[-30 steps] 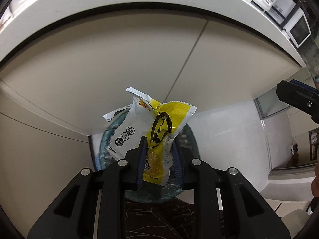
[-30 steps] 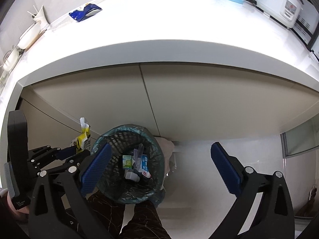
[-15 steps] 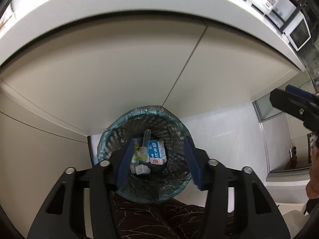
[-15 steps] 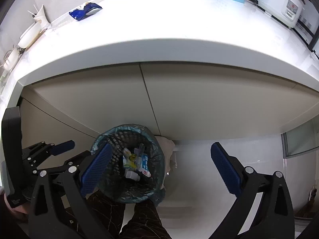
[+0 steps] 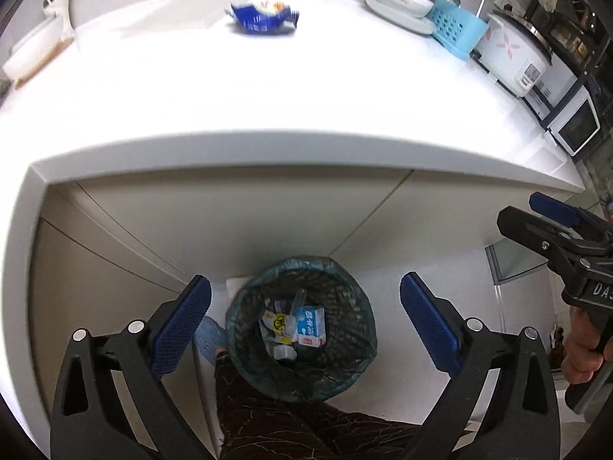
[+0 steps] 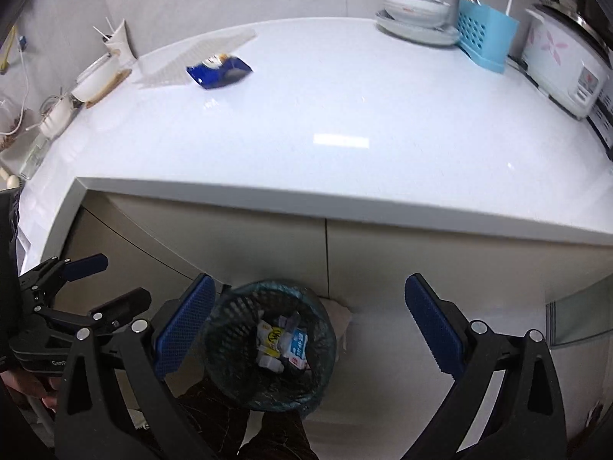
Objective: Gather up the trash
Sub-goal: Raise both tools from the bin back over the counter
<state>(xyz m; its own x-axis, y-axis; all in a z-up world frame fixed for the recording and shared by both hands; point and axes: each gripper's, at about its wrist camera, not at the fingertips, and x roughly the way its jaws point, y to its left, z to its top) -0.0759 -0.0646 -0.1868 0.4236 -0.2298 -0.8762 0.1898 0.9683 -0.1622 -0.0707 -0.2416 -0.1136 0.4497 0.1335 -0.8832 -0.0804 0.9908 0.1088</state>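
Note:
A black mesh trash bin [image 5: 245, 299] with a green liner stands on the floor by the counter front; it also shows in the right wrist view [image 6: 230, 306]. The yellow and white wrapper [image 5: 277, 324] lies inside it beside a small blue and white carton [image 5: 312, 326]. My left gripper [image 5: 304, 318] is open and empty above the bin. My right gripper [image 6: 306, 324] is open and empty, also above the bin. A blue snack wrapper [image 5: 264, 19] lies on the white counter, far back; in the right wrist view [image 6: 218, 71] it is at back left.
The white counter [image 6: 345, 134] carries stacked bowls [image 6: 415, 5], a blue utensil basket [image 6: 484, 34] and a rice cooker [image 6: 563, 65] at back right. A cup with sticks [image 6: 118, 42] and dishes stand at back left. Cabinet doors [image 5: 268, 211] are behind the bin.
My left gripper opened and let go of the yellow wrapper, which dropped into the bin. Both grippers have risen, so the counter top has come into view.

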